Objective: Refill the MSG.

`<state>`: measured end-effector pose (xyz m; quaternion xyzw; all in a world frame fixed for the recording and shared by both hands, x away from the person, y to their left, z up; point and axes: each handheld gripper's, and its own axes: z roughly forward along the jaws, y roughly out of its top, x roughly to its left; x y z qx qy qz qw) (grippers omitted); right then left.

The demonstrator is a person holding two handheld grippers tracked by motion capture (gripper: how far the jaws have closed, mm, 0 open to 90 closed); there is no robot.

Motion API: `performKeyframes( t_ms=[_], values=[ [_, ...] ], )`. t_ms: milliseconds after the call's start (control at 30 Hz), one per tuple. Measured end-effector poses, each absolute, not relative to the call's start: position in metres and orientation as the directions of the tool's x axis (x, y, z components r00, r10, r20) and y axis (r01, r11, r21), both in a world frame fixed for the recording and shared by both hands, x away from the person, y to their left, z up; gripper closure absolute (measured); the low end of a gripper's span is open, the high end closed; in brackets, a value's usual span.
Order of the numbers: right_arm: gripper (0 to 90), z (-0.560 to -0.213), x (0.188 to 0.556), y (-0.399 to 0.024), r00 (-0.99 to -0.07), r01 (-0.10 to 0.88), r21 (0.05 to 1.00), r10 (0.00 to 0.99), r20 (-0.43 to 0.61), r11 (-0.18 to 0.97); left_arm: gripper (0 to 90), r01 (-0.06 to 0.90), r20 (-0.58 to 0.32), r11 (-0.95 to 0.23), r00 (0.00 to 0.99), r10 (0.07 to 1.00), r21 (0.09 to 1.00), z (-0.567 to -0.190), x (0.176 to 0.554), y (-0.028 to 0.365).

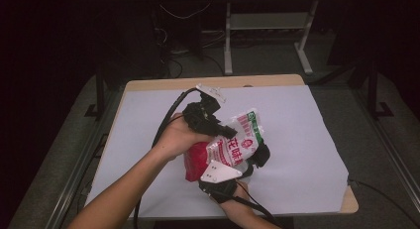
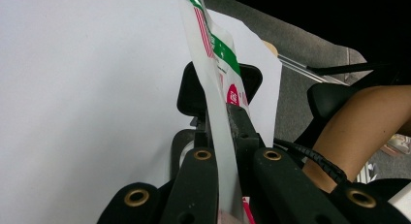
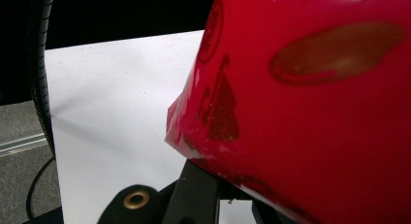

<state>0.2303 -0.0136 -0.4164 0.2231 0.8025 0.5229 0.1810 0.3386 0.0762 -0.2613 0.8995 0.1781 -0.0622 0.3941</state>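
Dim floor and cables lay beyond the white-covered surface (image 1: 148,140), where a person stood working with a gripper in each hand. On the left side, the left gripper (image 1: 220,127) had its jaws clenched on the upper edge of a red-and-white snack bag (image 1: 233,147); in the left gripper view the thin film (image 2: 218,117) ran straight up between the two black jaws, pinched flat. Further right and nearer the person, the right gripper (image 1: 250,162) held the bag's lower red end (image 3: 310,88), jaws closed on it, so the bag hung lifted between both grippers above the middle of the surface. I judged the risk to be a tear: pulling the hands apart too sharply could split the seam unevenly and spill the contents, or the slick film could slip from one pinch.
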Motion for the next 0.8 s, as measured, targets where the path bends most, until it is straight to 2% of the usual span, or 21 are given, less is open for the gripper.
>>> performKeyframes(
  t_ms=[800],
  values=[
    [89.9, -0.4173, 0.2308, -0.0087, -0.843, 0.169, 0.919, 0.536, -0.052, 0.356, 90.0, 0.385, -0.244, -0.625, 0.921, 0.303, 0.679, -0.2637, 0.3400, 0.0790]
  ],
)
